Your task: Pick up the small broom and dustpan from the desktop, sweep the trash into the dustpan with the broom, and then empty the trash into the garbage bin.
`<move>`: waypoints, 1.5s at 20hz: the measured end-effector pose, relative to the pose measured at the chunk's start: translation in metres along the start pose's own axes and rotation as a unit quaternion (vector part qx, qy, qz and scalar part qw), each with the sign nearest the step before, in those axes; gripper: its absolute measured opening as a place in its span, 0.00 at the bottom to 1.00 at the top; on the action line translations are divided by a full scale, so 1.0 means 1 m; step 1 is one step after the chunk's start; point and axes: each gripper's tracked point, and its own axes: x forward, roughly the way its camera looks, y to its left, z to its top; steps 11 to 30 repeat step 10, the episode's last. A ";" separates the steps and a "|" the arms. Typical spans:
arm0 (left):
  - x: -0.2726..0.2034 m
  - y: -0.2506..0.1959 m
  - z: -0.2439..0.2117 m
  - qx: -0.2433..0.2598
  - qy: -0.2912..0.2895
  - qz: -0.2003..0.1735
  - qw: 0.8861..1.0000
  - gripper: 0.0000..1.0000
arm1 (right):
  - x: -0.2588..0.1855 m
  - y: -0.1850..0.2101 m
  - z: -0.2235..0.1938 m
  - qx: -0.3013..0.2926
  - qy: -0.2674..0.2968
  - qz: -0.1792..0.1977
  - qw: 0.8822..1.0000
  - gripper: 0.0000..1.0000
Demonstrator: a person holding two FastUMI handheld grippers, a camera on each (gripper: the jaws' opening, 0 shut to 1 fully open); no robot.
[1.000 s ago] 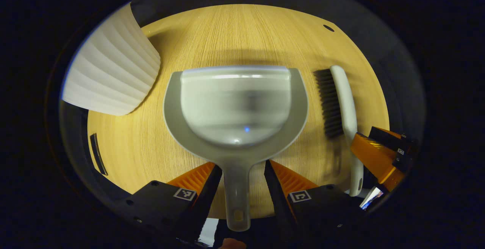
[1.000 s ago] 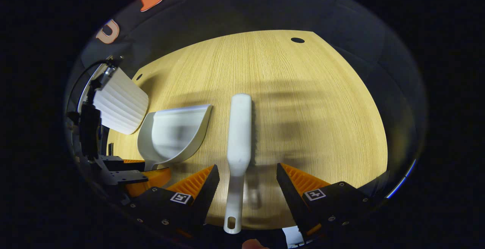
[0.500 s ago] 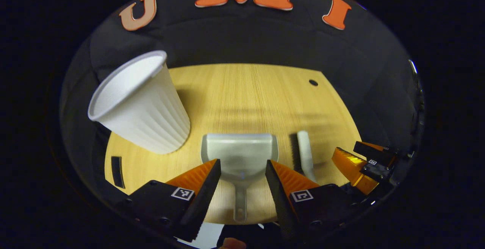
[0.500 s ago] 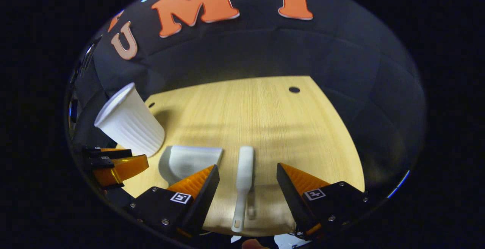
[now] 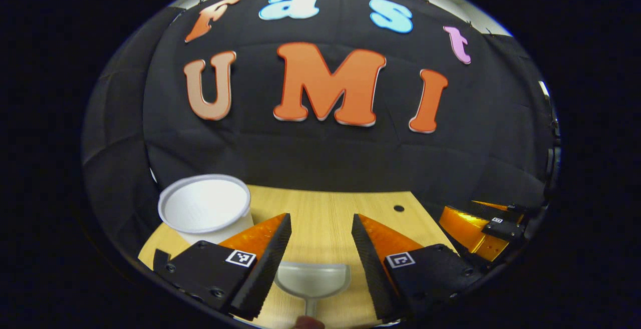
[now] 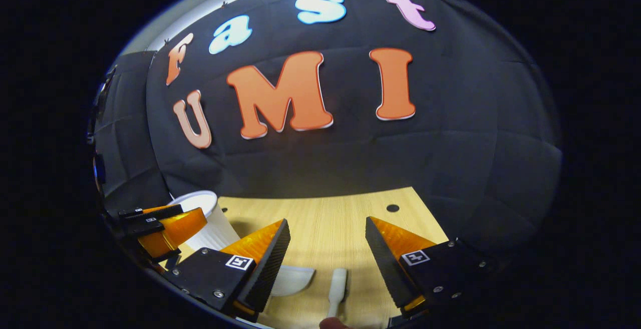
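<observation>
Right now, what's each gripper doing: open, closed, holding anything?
Left gripper: open, holding nothing; dustpan lies on the desk below.
Right gripper: open, holding nothing; broom lies below.

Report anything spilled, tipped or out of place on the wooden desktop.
Nothing stands out. The white ribbed plastic bin stands upright, and the grey plastic dustpan and white-handled small broom lie flat on the light wooden desktop. No trash or spill shows.

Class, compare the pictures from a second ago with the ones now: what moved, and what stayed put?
Both grippers, left and right, pulled back and tilted up from the wooden desktop, so more of the wall shows. Neither took hold of anything. The grey plastic dustpan, white-handled broom and ribbed white bin stayed put; jaws remain open.
</observation>
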 end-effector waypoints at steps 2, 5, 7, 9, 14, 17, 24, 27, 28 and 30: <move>0.001 0.007 0.009 0.000 -0.068 0.016 0.998 0.80 | -0.008 -0.001 0.019 0.001 -0.042 -0.007 0.999 0.92; 0.010 0.007 0.005 0.011 -0.128 0.032 0.991 0.85 | -0.023 0.000 0.048 -0.005 -0.121 -0.007 0.993 0.91; 0.018 0.002 0.000 0.011 -0.145 0.031 0.989 0.88 | -0.029 0.001 0.051 -0.026 -0.159 -0.009 0.987 0.91; 0.018 0.000 0.005 0.010 -0.165 0.018 0.986 0.89 | -0.032 0.004 0.048 -0.058 -0.179 -0.008 0.982 0.91; 0.018 0.002 0.005 0.020 -0.171 0.016 0.985 0.89 | -0.032 0.007 0.042 -0.068 -0.175 -0.004 0.982 0.91; 0.018 0.002 0.005 0.020 -0.171 0.016 0.985 0.89 | -0.032 0.007 0.042 -0.068 -0.175 -0.004 0.982 0.91; 0.018 0.002 0.005 0.020 -0.171 0.016 0.985 0.89 | -0.032 0.007 0.042 -0.068 -0.175 -0.004 0.982 0.91; 0.018 0.002 0.005 0.020 -0.171 0.016 0.985 0.89 | -0.032 0.007 0.042 -0.068 -0.175 -0.004 0.982 0.91; 0.018 0.002 0.005 0.020 -0.171 0.016 0.985 0.89 | -0.032 0.007 0.042 -0.068 -0.175 -0.004 0.982 0.91; 0.018 0.002 0.005 0.020 -0.171 0.016 0.985 0.89 | -0.032 0.007 0.042 -0.068 -0.175 -0.004 0.982 0.91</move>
